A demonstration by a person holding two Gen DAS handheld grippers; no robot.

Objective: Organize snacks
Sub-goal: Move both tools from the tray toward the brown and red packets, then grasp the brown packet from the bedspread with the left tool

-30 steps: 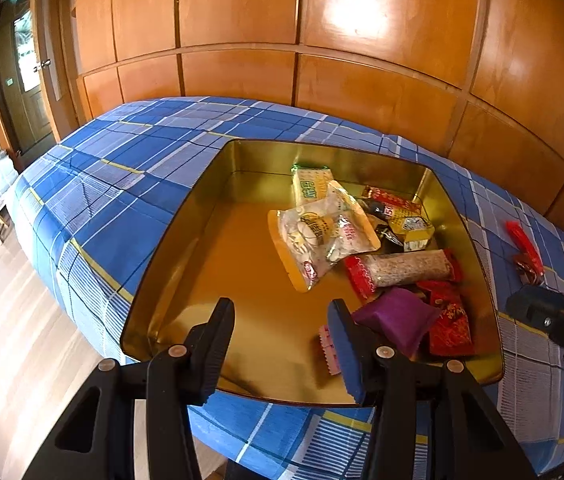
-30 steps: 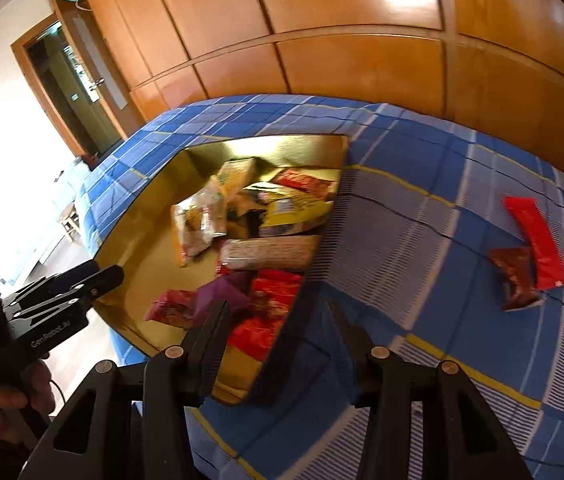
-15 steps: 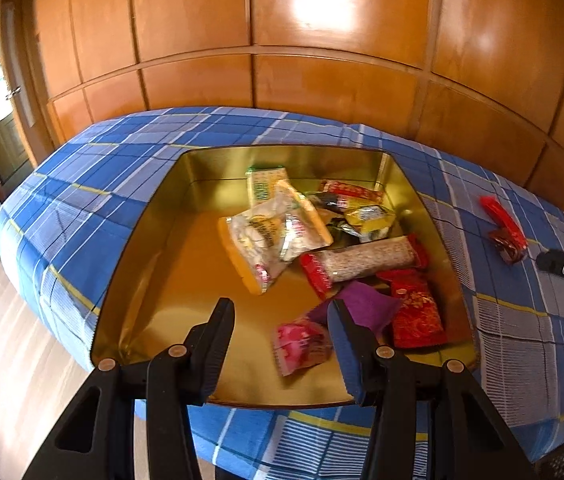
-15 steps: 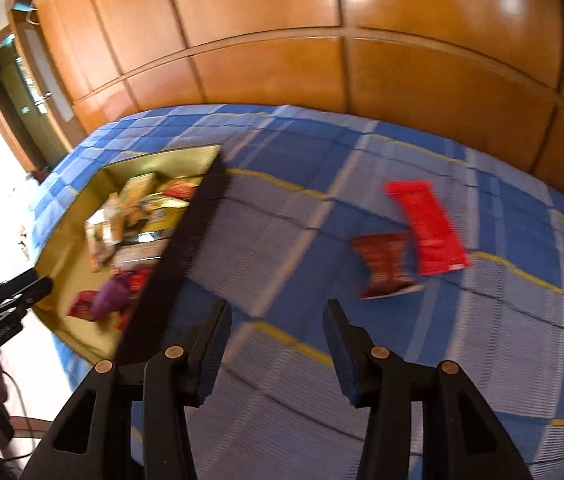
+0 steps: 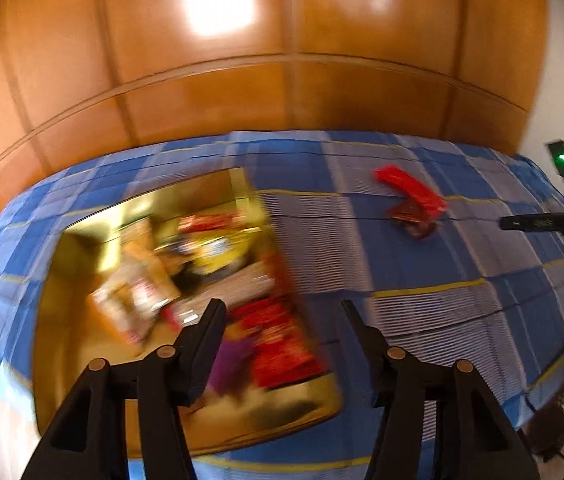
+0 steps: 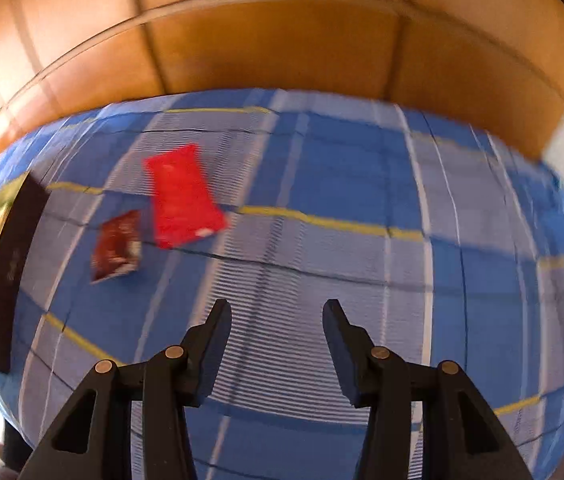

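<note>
Right wrist: right claw [image 6: 275, 326] wide open, empty, w/ red packet [image 6: 181, 196] and dark red packet [image 6: 117, 246] far left on blue plaid surface [image 6: 362, 184]. Left wrist: left claw [image 5: 284, 332] also open, empty, over blurry gold tray [image 5: 77, 360] of snacks.

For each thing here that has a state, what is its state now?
Left gripper: jaws open, holding nothing.
Right gripper: jaws open, holding nothing.
Gold tin: open, no lid on it, snacks inside.
Red packet: lying flat on the cloth, outside the tin.
Dark packet: lying on the cloth beside the red one.
</note>
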